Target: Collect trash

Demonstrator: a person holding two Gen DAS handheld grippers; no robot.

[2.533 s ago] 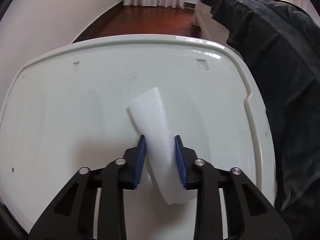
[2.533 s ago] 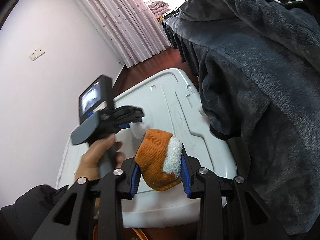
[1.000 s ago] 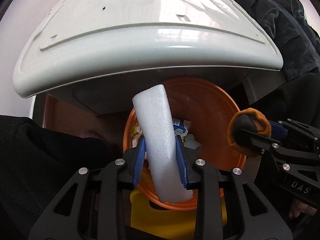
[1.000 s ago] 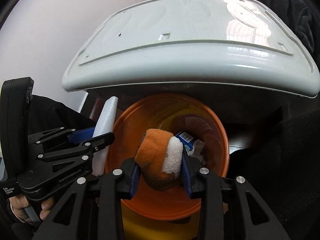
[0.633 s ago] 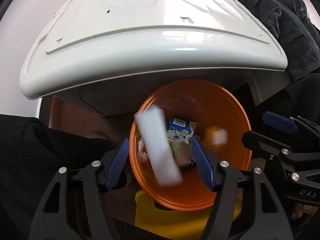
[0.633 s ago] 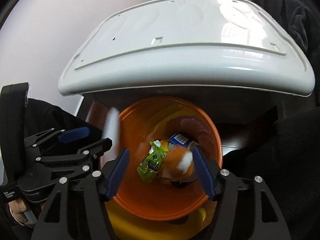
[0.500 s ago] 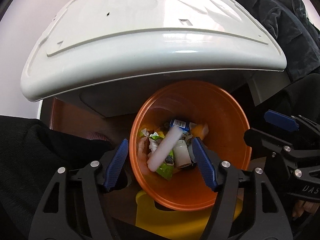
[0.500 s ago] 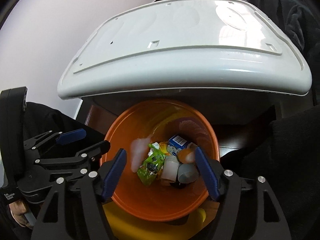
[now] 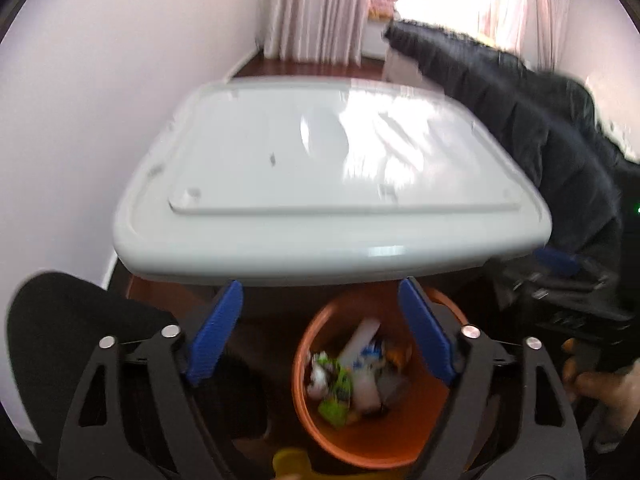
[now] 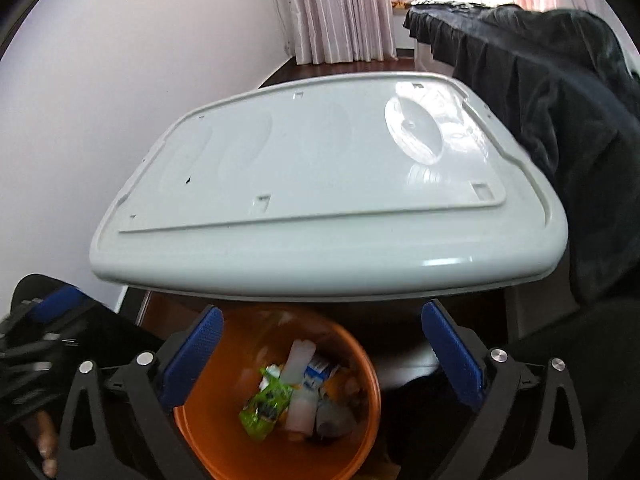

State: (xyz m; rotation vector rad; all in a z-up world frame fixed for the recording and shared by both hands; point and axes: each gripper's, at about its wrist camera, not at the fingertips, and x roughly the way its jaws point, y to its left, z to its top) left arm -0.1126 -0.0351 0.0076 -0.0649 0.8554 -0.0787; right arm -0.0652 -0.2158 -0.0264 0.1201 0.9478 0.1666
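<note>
trash (image 10: 280, 392) in orange bin (image 10: 360, 432), its labels unreadable; left gripper (image 9: 320, 332) and right gripper (image 10: 320, 352) both spread, empty

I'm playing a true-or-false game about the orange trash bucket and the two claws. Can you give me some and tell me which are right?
1. Both claws, left claw and right claw, are open. True.
2. The orange bucket is empty. False: it holds trash, including a green wrapper.
3. The white foam stick lies in the bucket. True.
4. The white lid has trash on it. False: its top is bare.
</note>
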